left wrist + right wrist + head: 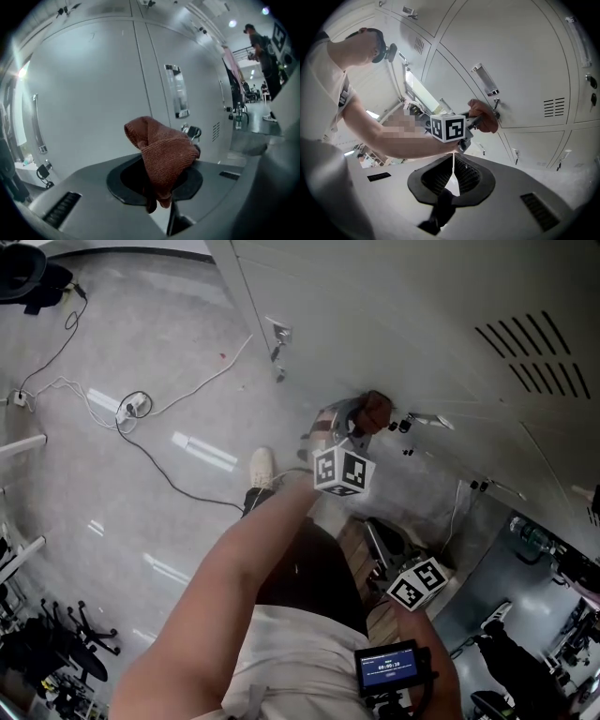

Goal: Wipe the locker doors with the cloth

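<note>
A rust-brown cloth (161, 152) is bunched between the jaws of my left gripper (164, 183), which is shut on it. In the head view the left gripper (361, 432) holds the cloth (378, 409) up to a grey locker door (403, 324), next to a latch; whether it touches the door I cannot tell. In the right gripper view the cloth (486, 117) sits by a door handle (485, 79). My right gripper (453, 161) is shut on nothing. It hangs lower and nearer to the body (380, 535), apart from the doors.
Lockers fill the wall ahead, with handles (176, 91), small padlocks (192, 132) and vent slots (534, 352). Cables and a power strip (131, 409) lie on the shiny floor at the left. Another person (260, 47) stands far right. A small screen device (389, 669) hangs at my waist.
</note>
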`<action>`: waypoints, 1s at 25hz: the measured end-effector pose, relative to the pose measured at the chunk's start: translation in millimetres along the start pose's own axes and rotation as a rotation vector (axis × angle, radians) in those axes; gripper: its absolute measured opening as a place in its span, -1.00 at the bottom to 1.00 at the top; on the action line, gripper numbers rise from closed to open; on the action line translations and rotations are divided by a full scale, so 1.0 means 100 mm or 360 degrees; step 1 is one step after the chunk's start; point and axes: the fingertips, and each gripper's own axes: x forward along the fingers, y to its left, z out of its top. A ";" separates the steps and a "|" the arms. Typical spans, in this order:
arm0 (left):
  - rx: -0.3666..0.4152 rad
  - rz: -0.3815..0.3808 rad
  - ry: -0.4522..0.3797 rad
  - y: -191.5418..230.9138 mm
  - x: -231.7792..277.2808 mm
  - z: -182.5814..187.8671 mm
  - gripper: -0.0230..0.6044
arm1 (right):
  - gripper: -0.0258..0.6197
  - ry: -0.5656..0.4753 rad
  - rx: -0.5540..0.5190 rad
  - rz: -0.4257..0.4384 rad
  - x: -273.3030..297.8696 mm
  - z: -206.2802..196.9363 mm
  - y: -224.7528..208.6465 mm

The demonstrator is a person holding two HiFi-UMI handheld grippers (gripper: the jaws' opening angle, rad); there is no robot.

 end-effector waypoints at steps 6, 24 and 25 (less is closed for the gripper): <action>0.0137 0.0108 0.0226 0.81 -0.02 -0.82 -0.70 | -0.86 0.0009 0.0003 -0.0009 0.10 0.05 -0.09; -0.0261 0.0117 0.0277 0.37 0.30 -1.28 -0.70 | -0.86 -0.0110 0.0014 -0.0057 0.35 -0.07 -0.32; -0.0252 0.0045 0.0252 0.18 0.35 -1.20 -0.70 | -0.86 -0.0128 0.0021 -0.0072 0.32 -0.07 -0.33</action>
